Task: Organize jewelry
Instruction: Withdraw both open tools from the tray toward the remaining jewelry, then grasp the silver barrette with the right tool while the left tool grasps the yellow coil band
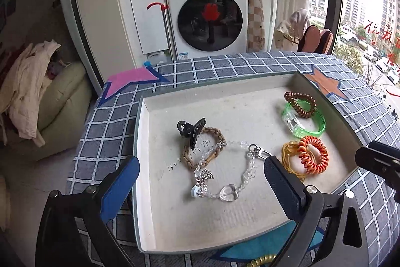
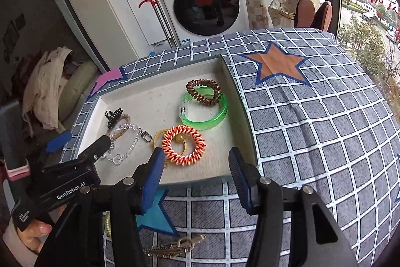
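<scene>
We have both grippers hovering over the near edge of the shallow cardboard tray (image 1: 146,142), and neither holds anything. The left gripper (image 1: 200,182) stands spread as wide as it goes, with the clear bead bracelet (image 1: 225,167) lying on the tray floor between its fingers but untouched. The right gripper (image 2: 197,167) is about half open, low in its frame, with the orange coil hair tie (image 2: 183,144) just beyond its tips.

Our worry is tangling. The bead bracelet lies across the braided tan loop (image 1: 200,149), with the black claw clip (image 1: 191,129) perched on that loop, so a careless pinch could drag all three. The orange coil likewise sits on a thin yellow cord (image 2: 160,135). Springy coils may squirm out of smooth blue pads.

At upper right, a brown coil tie (image 1: 300,104) rests on a glossy translucent green bangle (image 1: 305,121). Keys (image 2: 175,248) and a gold coil (image 1: 262,260) wait outside, on the checked cloth (image 2: 312,142).
</scene>
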Action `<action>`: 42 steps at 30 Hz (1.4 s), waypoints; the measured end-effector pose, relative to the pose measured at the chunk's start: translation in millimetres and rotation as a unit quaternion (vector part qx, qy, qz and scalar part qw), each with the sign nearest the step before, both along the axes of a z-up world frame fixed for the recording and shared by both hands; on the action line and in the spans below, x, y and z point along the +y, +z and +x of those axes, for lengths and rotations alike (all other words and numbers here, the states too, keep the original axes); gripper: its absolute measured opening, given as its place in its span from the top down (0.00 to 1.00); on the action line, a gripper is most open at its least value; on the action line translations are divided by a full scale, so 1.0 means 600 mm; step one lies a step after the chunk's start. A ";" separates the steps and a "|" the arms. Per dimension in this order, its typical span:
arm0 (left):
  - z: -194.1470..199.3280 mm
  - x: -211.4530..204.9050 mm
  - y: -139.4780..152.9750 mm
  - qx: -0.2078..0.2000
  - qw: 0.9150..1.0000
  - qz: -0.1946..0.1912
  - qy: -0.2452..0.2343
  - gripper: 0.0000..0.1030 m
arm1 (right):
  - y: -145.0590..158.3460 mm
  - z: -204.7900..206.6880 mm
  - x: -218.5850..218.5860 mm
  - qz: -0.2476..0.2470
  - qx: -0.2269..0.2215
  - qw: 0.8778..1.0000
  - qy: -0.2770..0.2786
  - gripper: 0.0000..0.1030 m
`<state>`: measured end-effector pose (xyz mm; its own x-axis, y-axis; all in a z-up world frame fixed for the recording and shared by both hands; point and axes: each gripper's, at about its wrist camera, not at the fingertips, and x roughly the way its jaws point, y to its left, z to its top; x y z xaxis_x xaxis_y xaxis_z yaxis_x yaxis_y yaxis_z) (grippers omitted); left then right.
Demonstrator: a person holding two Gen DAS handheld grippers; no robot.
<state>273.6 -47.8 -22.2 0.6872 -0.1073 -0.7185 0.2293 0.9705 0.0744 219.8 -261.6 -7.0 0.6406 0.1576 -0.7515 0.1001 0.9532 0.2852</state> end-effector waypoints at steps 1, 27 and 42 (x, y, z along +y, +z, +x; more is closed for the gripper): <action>-0.004 0.002 0.006 -0.007 1.000 0.000 0.002 0.00 | 0.001 -0.004 -0.001 0.003 0.000 1.000 -0.001 0.44; -0.185 0.068 -0.044 0.054 0.998 -0.020 0.014 0.00 | -0.052 -0.131 0.041 0.001 0.036 0.998 0.058 0.67; -0.176 0.067 -0.065 0.069 0.997 -0.017 0.021 0.00 | -0.078 -0.153 0.082 -0.017 0.063 0.992 0.105 0.81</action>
<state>168.0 -7.5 -61.4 0.5864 -0.1059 -0.8031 0.1933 0.9811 0.0118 127.8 -212.6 -54.0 0.4967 0.2503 -0.8311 -0.0690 0.9659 0.2496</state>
